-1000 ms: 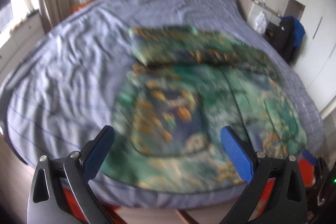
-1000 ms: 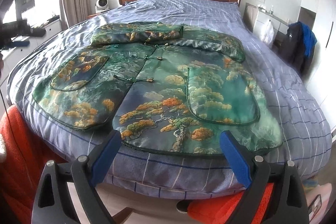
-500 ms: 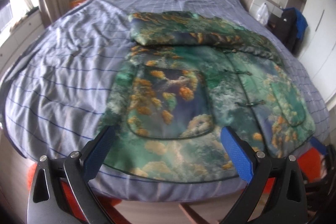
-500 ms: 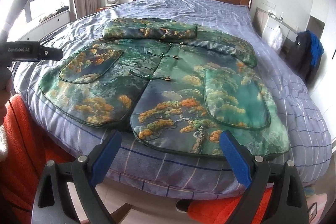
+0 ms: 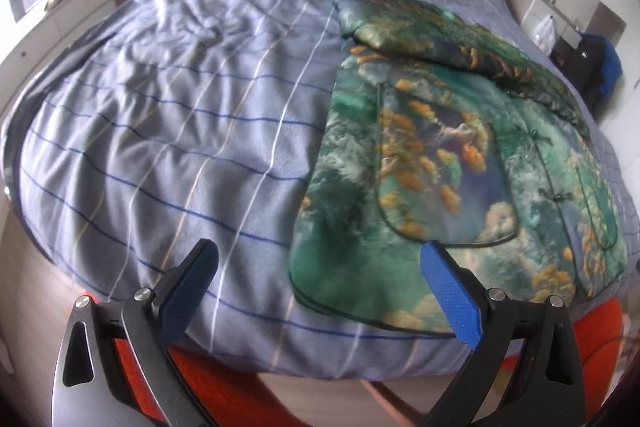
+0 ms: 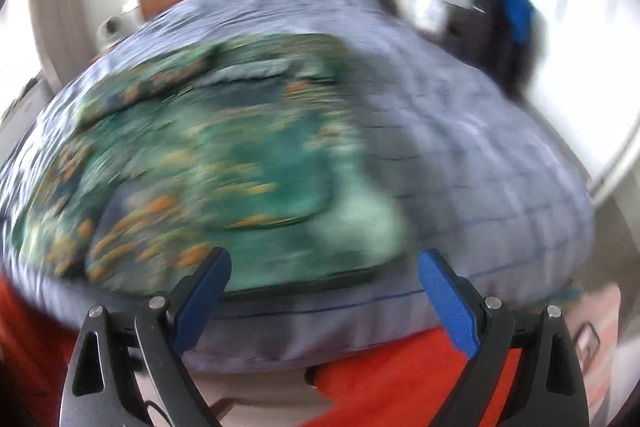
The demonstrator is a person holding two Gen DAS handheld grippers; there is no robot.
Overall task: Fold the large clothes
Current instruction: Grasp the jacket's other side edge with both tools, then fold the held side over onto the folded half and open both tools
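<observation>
The patterned green jacket (image 5: 448, 163) lies flat on the bed (image 5: 168, 115), front up, its sleeves laid across the top, its hem close to the foot edge nearest the person. From the left wrist view it fills the space from 12 to 4 o'clock; bare striped duvet covers the rest.

The left gripper (image 5: 318, 275) hangs above the bed edge with its fingers spread wide and nothing between them, the jacket's near left corner just inside its right finger. The right gripper (image 6: 324, 281) is equally wide apart and empty, aimed at the hem near the right corner, but its view is badly smeared, so exact placement is hard to judge.

The risks, as I see them: the cloth looks slick and padded, so a shallow pinch could slip off, or catch the duvet underneath too. If one side lifts before the other, the fold would go skewed.
</observation>
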